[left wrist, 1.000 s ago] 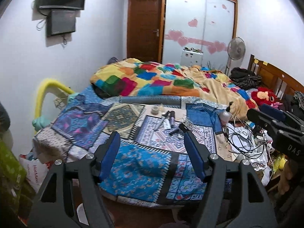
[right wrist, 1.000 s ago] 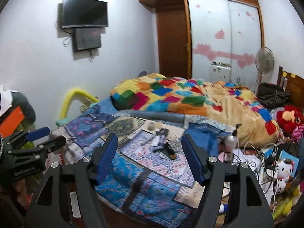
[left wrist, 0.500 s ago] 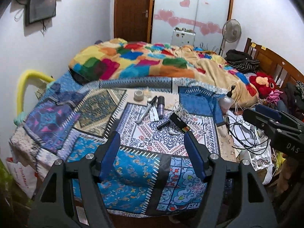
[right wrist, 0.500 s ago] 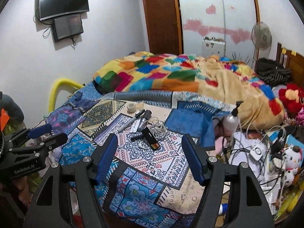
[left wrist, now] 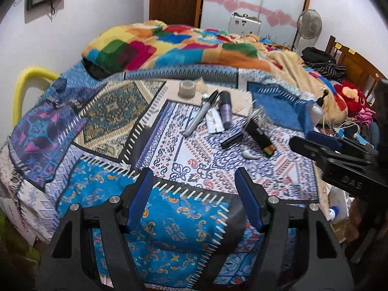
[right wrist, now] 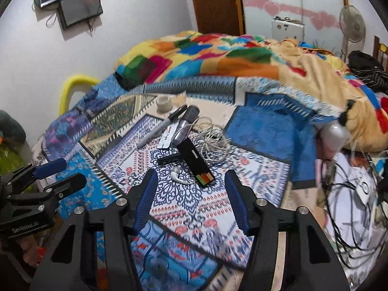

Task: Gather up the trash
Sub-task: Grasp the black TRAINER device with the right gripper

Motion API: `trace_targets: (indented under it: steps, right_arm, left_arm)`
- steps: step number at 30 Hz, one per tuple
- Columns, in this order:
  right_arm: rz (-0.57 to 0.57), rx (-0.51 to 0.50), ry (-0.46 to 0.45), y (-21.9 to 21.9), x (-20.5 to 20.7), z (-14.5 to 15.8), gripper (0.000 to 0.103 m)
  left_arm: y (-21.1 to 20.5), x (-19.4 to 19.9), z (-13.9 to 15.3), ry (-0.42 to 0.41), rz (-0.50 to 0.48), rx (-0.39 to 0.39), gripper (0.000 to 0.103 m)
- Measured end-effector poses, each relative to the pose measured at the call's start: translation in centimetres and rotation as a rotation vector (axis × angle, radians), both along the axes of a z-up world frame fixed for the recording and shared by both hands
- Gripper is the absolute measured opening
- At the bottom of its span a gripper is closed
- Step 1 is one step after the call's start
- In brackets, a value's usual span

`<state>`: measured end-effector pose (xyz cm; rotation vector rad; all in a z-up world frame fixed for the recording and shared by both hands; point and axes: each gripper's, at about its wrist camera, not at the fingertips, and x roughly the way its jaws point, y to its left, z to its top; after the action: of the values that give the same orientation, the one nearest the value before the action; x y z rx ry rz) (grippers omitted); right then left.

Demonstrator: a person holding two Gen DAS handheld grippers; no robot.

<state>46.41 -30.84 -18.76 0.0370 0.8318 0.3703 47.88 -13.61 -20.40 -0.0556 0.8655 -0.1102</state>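
Observation:
Small items lie in a cluster on the patterned bedspread: a black box [right wrist: 196, 162] with coloured stripes, a white earbud [right wrist: 176, 175], a tangle of white cable [right wrist: 213, 140], a marker [right wrist: 162, 126], a purple-grey tube [right wrist: 185, 124], a white card [right wrist: 167, 136] and a tape roll [right wrist: 164, 103]. The same box [left wrist: 260, 135], marker [left wrist: 201, 114] and tape roll [left wrist: 186, 89] show in the left wrist view. My right gripper [right wrist: 191, 198] is open and empty, just short of the box and earbud. My left gripper [left wrist: 194, 198] is open and empty over the bed's near edge.
A bright patchwork blanket [left wrist: 184, 46] is heaped at the far side of the bed. At the right are a pump bottle [right wrist: 335, 133], loose black cables [right wrist: 349, 194] and soft toys [left wrist: 351, 97]. A yellow foam rail [left wrist: 26, 80] stands at the left by the wall.
Both grippers have moved forward and tilted down towards the bed, so the cluster of items is closer and larger. Both stay open and empty.

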Motion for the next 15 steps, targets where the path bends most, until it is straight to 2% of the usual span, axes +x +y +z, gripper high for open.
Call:
trace_targets:
  steps: [2, 4, 8, 15]
  right_arm:
    - [0.015, -0.011, 0.018, 0.6, 1.3, -1.3, 0.051]
    - [0.025, -0.027, 0.054, 1.1, 2.9, -2.9, 0.04]
    - [0.025, -0.048, 0.096, 1.4, 4.8, -4.9, 0.037]
    - [0.05, -0.096, 0.054, 2.1, 4.5, -5.2, 0.027]
  left_arm:
    - [0.1, 0.5, -0.9, 0.017, 0.0, -0.005, 0.069]
    - [0.4, 0.8, -1.8, 0.031, -0.002, -0.016, 0.069]
    - [0.6, 1.2, -3.4, 0.054, -0.012, -0.026, 0.069]
    - [0.2, 1.8, -4.4, 0.078, -0.032, -0.031, 0.068]
